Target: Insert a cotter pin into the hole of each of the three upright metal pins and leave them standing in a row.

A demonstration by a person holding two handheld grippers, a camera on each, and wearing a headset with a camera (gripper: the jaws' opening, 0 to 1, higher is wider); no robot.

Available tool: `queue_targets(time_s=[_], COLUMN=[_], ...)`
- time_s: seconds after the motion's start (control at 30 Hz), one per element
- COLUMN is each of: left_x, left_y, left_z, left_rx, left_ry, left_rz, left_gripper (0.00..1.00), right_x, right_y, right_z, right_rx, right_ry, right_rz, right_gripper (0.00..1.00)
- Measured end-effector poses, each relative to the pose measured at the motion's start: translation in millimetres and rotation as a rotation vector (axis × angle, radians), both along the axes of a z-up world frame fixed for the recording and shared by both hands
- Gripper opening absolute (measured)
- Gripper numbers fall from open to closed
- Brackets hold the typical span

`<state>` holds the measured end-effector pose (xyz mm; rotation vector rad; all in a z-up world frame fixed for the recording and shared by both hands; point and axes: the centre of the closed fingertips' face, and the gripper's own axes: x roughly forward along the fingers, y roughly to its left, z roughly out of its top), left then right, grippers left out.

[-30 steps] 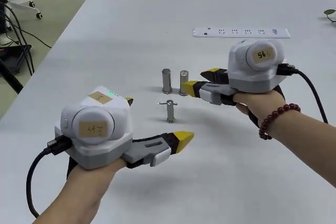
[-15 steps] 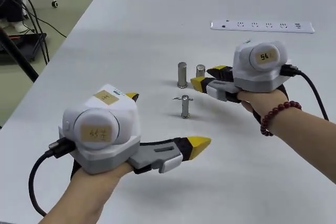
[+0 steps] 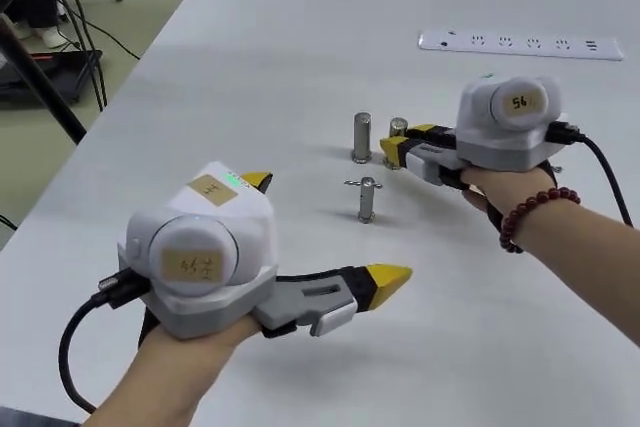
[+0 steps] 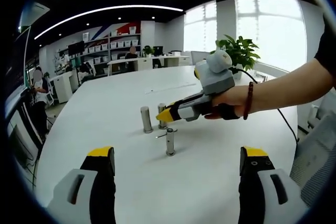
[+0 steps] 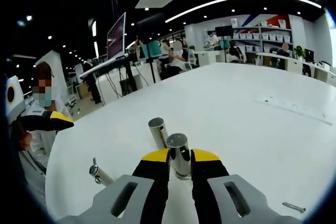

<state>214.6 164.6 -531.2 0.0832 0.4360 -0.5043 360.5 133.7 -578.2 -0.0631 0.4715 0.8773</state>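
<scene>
Three upright metal pins stand on the white bench (image 3: pixel 300 57).

1. Front pin (image 3: pixel 367 199): stands alone, nearest the person. A cotter pin (image 3: pixel 364 184) passes crosswise through it just below the top, and both ends stick out. Neither gripper touches it.
2. Rear left pin (image 3: pixel 362 137): stands free behind the front pin. No cotter pin can be seen in it.
3. Rear right pin (image 3: pixel 398 128): stands just beside the rear left pin and is upright on the bench.

Right gripper (image 3: pixel 406 140): it reaches in from the right, low over the bench. In the right gripper view its yellow-tipped fingers (image 5: pixel 156 156) are clamped on the rear right pin, one on each side of the shaft. The top of the pin rises above the tips. No cotter pin is visible in this pin.

Left gripper (image 3: pixel 325 227): it is held at the near left of the bench, well apart from all three pins. Its fingers (image 4: pixel 100 153) are spread wide with nothing between them. In the left gripper view the front pin stands ahead, between the two tips but far beyond them.

A loose cotter pin (image 5: pixel 290 206) lies flat on the bench to the right of the right gripper. A white power strip (image 3: pixel 520 44) lies flat at the far side of the bench.
</scene>
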Motion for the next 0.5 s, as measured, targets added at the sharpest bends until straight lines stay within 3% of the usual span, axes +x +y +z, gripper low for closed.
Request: queue_targets(time_s=[0.27,0.37,0.5], left_x=[-1.0,-1.3,-1.7], left_y=[1.7,-1.2,-2.9], left_z=[0.3,1.6,-0.2], left_rx=[-0.008,-0.014,0.015], left_ry=[0.0,-0.006,-0.013], left_rz=[-0.002,-0.012,-0.022], left_gripper=[0.99,0.99,0.99], right_x=[1.4,1.9,-0.3], right_y=[-0.9,-3.3,-5.2], right_z=[0.1,0.0,-0.9], right_rx=[0.001,-0.022,-0.061], right_ry=[0.003,-0.017,-0.044], right_rz=[0.016,0.033,0.061], right_gripper=[0.09,0.08,0.08])
